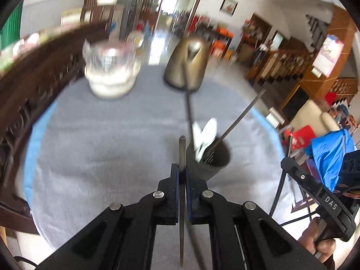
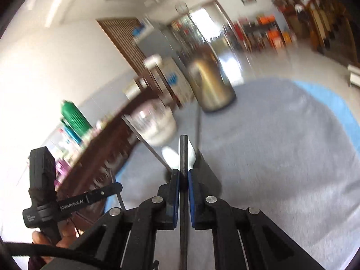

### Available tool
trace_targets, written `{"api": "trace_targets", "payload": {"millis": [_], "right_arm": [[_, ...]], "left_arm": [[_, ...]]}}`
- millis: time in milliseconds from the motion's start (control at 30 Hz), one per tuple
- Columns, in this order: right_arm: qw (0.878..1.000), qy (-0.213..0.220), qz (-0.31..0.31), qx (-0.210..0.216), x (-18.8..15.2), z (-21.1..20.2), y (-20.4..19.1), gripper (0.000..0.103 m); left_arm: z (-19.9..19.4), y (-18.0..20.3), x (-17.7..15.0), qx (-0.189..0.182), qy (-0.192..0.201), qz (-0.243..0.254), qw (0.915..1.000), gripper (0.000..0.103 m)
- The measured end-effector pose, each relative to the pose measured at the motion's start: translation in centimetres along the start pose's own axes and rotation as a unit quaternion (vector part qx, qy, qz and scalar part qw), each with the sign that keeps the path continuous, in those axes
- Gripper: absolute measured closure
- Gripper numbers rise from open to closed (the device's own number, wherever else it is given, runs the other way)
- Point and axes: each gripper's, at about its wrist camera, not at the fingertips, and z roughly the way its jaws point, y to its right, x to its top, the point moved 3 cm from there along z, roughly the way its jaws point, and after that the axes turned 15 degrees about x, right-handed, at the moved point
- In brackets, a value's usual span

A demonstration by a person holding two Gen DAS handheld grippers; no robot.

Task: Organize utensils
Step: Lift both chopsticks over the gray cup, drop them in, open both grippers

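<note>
A dark grey cup (image 1: 211, 159) stands on the grey cloth and holds white spoons (image 1: 208, 132) and a metal fork (image 1: 236, 121), tines down. Just left of the cup, my left gripper (image 1: 182, 173) is shut on a flat metal utensil handle (image 1: 182, 150) that sticks up past the pads. In the right wrist view, my right gripper (image 2: 184, 175) is shut on a thin dark utensil handle (image 2: 184, 155). The cup (image 2: 209, 177) sits right behind it, mostly hidden, with the white spoons (image 2: 171, 157) showing. Both views are blurred.
A brass-coloured kettle (image 1: 189, 65) and a glass jar on stacked white bowls (image 1: 110, 72) stand at the far side of the cloth-covered table (image 1: 101, 146). A dark wooden rail (image 1: 33, 94) runs along the left. A hand (image 1: 319, 245) holds the other gripper at right.
</note>
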Motion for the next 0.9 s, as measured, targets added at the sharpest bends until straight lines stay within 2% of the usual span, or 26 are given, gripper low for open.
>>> {"api": "trace_targets", "payload": {"millis": [300, 467, 533, 733, 900], "right_arm": [[0.99, 0.122, -0.071, 0.017, 3.3, -2.9, -4.8, 0.095], [0.972, 0.196, -0.132, -0.001, 5.1, -3.1, -7.1, 0.095], [0.963, 0.224, -0.151, -0.019, 5.8, -2.8, -7.6, 0.095], [0.941, 0.289, -0.171, -0.051, 7.9, -0.8, -8.5, 0.095], [0.934, 0.301, -0.177, -0.079, 8.9, 2.4, -8.5, 0.095]], "left_arm": [[-3.9, 1.2, 4.3, -0.018, 0.097, -0.013, 0.995, 0.097], [-6.5, 1.9, 6.5, -0.018, 0.146, -0.02, 0.9889, 0.098], [-7.6, 2.2, 7.6, -0.01, 0.177, -0.023, 0.9839, 0.098], [-7.3, 3.1, 9.2, 0.01, 0.244, -0.029, 0.9694, 0.097], [-4.5, 4.2, 9.4, 0.023, 0.261, -0.033, 0.9646, 0.097]]}}
